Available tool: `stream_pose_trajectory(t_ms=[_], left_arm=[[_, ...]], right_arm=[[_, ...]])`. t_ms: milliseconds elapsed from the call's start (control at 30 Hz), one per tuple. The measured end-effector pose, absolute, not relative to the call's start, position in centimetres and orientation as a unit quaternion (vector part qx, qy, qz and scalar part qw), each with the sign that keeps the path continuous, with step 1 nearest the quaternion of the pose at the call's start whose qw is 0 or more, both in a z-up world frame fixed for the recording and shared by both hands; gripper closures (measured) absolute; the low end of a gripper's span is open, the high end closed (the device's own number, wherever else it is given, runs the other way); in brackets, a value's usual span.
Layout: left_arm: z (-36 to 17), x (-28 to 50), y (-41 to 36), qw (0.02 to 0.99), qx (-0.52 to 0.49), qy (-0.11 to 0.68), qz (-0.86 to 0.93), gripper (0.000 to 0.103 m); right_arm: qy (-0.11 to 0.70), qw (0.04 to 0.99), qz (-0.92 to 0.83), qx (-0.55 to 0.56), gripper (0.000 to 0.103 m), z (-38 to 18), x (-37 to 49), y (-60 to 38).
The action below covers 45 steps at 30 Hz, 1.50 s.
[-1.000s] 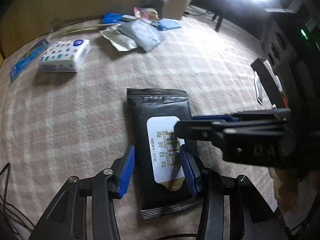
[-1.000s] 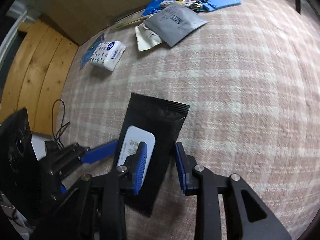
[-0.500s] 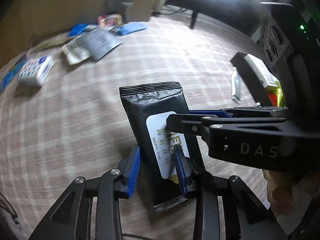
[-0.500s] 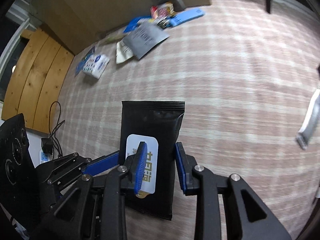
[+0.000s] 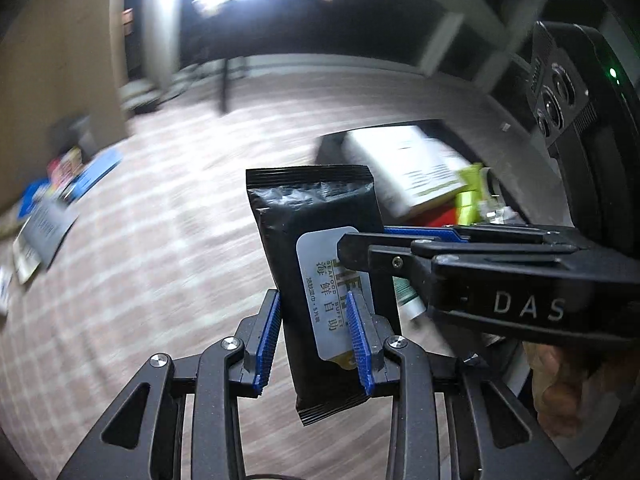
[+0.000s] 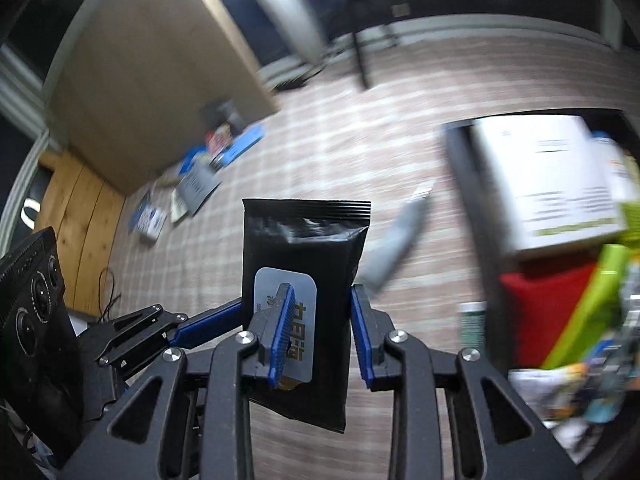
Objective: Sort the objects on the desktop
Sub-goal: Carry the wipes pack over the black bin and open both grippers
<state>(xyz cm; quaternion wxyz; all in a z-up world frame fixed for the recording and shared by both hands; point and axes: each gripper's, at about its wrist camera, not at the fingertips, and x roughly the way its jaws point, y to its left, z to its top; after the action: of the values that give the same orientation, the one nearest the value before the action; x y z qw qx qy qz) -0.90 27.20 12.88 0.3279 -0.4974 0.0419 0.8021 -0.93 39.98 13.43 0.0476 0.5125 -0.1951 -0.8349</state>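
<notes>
Grey tube (image 6: pixel 394 236) only in right view; both tools grip black pack (image 5: pixel 316 236)

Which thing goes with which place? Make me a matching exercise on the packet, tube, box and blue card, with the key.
Things:
1. black packet
2. grey tube
3. white box
4. blue card

Places:
A. in the dark bin
B. lying alone on the checked cloth, near the bin
C. far off, by the cardboard wall
D. gripped by the left tongs and the right tongs, off the cloth

Pairs: 1-D, 2-B, 3-A, 4-C
</notes>
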Motion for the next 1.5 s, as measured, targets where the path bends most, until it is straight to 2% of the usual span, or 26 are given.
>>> stream_pose_trajectory(t_ms=[333,567,600,700,933,1500], left_arm=[[15.2,0.9,40.8,0.402,-0.475,0.074,0.779,0.072],[15.7,2.3,47.1,0.432,-0.468,0.094,0.765,0.075],[15.7,2.5,47.9,0.431,-0.468,0.101,0.765,0.075],[15.5,2.6,48.9,0.418,-0.469,0.101,0.771,0.062],[15.8,2.6,47.0,0.402,-0.457,0.114,0.785,0.061],[13.8,-1.8,32.5,0.297,-0.485,0.113,0.815,0.061]], right_arm=[[-0.207,-0.035,-0.848,0.487,0.075,15.9,3.9,52.4],[-0.219,-0.075,-0.847,0.479,0.075,16.4,6.8,58.7],[-0.220,-0.079,-0.847,0.478,0.075,16.4,7.1,59.4],[-0.226,-0.105,-0.845,0.472,0.073,16.7,8.1,61.0],[-0.217,-0.094,-0.852,0.468,0.071,16.9,8.6,60.5],[-0.198,-0.002,-0.851,0.486,0.071,16.1,6.0,49.5]])
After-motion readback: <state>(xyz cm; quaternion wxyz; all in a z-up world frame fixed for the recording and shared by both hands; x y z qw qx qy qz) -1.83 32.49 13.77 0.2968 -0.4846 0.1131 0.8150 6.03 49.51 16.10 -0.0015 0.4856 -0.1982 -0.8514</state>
